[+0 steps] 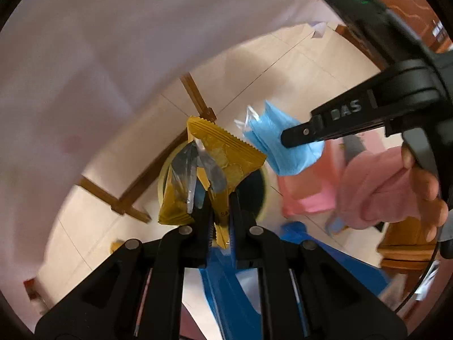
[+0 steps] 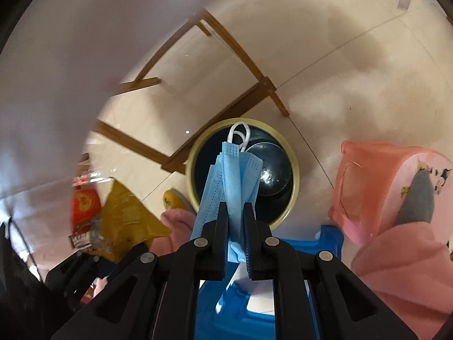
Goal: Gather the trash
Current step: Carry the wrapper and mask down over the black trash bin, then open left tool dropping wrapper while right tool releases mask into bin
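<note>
Both grippers point steeply down over a round waste bin (image 2: 294,158) standing on the tiled floor (image 2: 339,99). The bin has a pale yellow rim and a dark liner, and lies directly below the right gripper's load.

Left gripper (image 1: 220,215): jaws drawn narrow and clamped on a yellow snack wrapper (image 1: 226,147). The wrapper is torn open, its silvery inner foil showing, and it stands up past the fingertips with the bin partly hidden behind it. In the right wrist view the same wrapper appears at lower left, just beside a red packet (image 2: 85,206); whether that packet is held or merely near cannot be told.

Right gripper (image 2: 235,212): jaws narrow, pinching a folded blue face mask (image 2: 232,175). Its white ear loops hang past the fingertips over the bin's opening. In the left wrist view the mask sits between the black fingers (image 1: 300,133) at right, level with the wrapper and near it, not touching.

A hand (image 1: 424,187) in a pink sleeve (image 1: 376,187) grips the right handle. A pink plastic stool (image 2: 376,187) stands beside the bin, and a blue object (image 2: 328,240) lies below the grippers. Wooden counter legs (image 2: 226,42) cross the floor behind the bin, with a white cloth (image 1: 99,56) hanging above.
</note>
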The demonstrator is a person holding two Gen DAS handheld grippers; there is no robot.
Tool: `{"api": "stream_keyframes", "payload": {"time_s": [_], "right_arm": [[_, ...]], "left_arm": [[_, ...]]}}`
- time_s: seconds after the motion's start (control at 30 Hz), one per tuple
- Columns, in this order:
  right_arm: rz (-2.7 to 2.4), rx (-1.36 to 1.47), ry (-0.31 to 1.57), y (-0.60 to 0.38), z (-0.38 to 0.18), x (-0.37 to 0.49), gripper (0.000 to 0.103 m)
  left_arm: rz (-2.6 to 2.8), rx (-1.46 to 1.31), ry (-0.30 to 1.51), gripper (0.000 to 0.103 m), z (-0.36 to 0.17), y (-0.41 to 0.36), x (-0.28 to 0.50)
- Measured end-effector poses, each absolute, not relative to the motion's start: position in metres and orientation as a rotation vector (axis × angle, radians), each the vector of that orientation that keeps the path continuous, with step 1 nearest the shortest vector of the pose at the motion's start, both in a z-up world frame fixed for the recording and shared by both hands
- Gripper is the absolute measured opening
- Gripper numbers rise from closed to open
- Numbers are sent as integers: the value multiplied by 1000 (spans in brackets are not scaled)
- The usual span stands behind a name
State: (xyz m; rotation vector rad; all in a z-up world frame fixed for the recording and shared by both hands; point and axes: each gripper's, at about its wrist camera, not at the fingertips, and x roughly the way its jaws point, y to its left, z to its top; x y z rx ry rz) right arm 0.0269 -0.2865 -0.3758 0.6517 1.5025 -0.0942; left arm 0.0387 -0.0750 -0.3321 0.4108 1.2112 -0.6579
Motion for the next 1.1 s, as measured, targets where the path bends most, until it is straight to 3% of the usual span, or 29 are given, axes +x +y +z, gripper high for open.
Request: {"api": "stream_keyframes", "payload": {"time_s": [0.4,0.47,0.53,0.63,0.7,0.77,0.83,0.9,1.1], "right_arm": [[-80,711,1568,-277,-447,60,10],[-80,723,1580,-273,-453,61,16],[-88,737,1577,-272,-461,64,37],[-106,749,1548,-273,-468,68,54],[-112,763,1544,-274,-468,69,56],[-120,779,1546,-276,-472,68,57],[-132,808,1536,-281,-478,67,59],[-146,824,1532,-284,-482,66,60],[-158,799,1533,-288,-488,64,60]], "left_arm": [[-657,554,1202,7,-386,-94,60],[-644,555,1209,7,-392,-95,68],[-628,560,1214,7,-397,-94,76],[-613,579,1223,7,-403,-95,79],[-605,587,1207,9,-404,-93,79],[-609,585,1204,17,-408,-95,78],[-620,582,1208,31,-408,-96,77],[-634,586,1222,75,-406,-96,75],[-666,600,1216,78,-408,-103,64]]}}
